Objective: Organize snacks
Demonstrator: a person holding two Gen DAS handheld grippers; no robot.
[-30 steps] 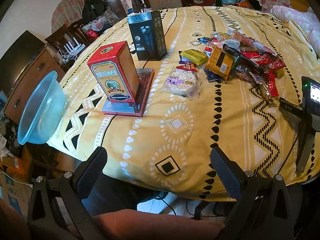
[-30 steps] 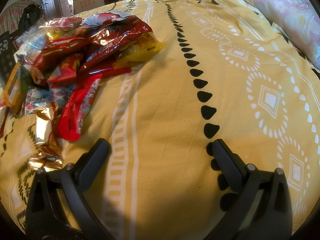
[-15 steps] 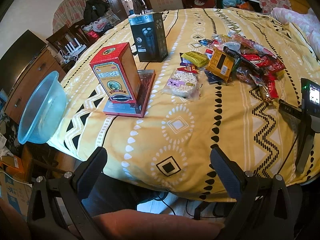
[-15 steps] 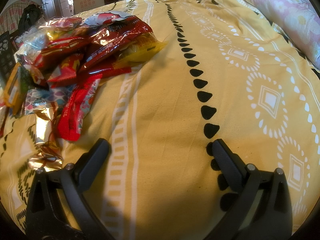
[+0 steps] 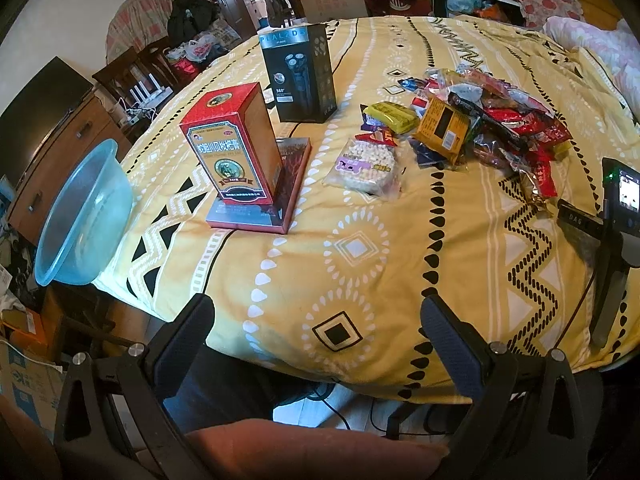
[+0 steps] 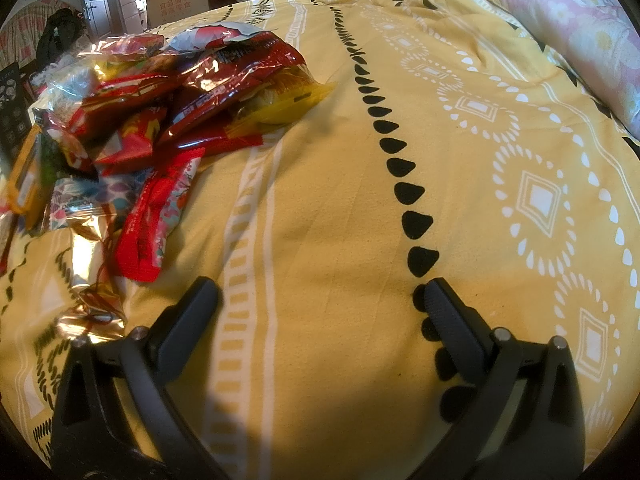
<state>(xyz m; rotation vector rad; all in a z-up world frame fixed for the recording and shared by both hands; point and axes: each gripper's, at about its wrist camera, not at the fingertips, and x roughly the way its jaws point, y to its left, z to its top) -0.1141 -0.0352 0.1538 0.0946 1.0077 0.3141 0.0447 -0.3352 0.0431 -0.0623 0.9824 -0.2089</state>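
A loose heap of shiny red, gold and yellow foil snack packets lies on the far right part of the tabletop, which is covered by a yellow patterned cloth; in the right wrist view the same heap sits ahead and to the left. Just beside the heap, toward the middle, lies a clear bag of small white puffed pieces, with a yellow wrapped bar beyond it. Further left, a tall red carton stands upright on a flat dark red box, and a black upright box with a shaver picture stands behind them. A translucent blue plastic basin tilts at the tabletop's left edge. The left gripper hovers at the near edge, its jaws spread wide and holding nothing. The right gripper rests low over bare cloth, near the heap but apart from it, its jaws likewise wide apart and empty.
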